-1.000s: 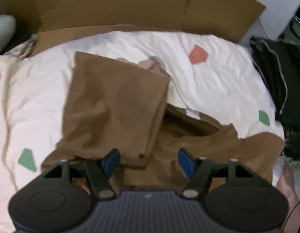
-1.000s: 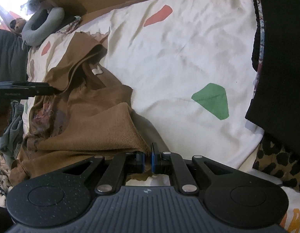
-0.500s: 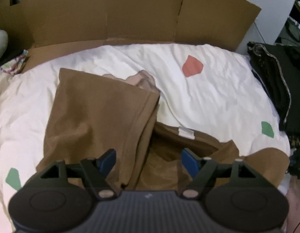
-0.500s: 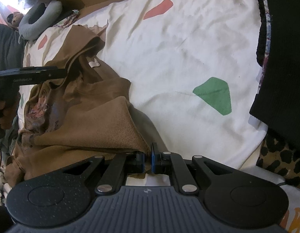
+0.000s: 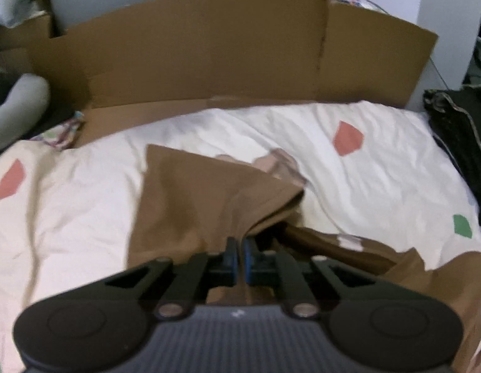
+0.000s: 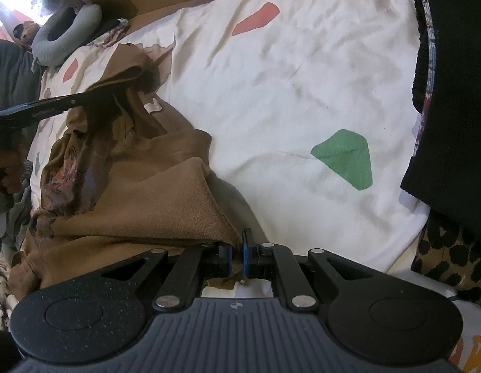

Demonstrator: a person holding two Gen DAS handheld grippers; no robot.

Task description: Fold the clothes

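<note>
A brown T-shirt (image 5: 209, 205) lies crumpled on a white bedsheet (image 5: 380, 180) with coloured patches. The left gripper (image 5: 239, 259) pinches a raised fold; the right gripper (image 6: 237, 256) clamps the shirt's corner.

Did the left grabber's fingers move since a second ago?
Yes. The left gripper closed: its blue fingers, wide apart before, now pinch the brown shirt and lift its fold off the white bedsheet.
</note>
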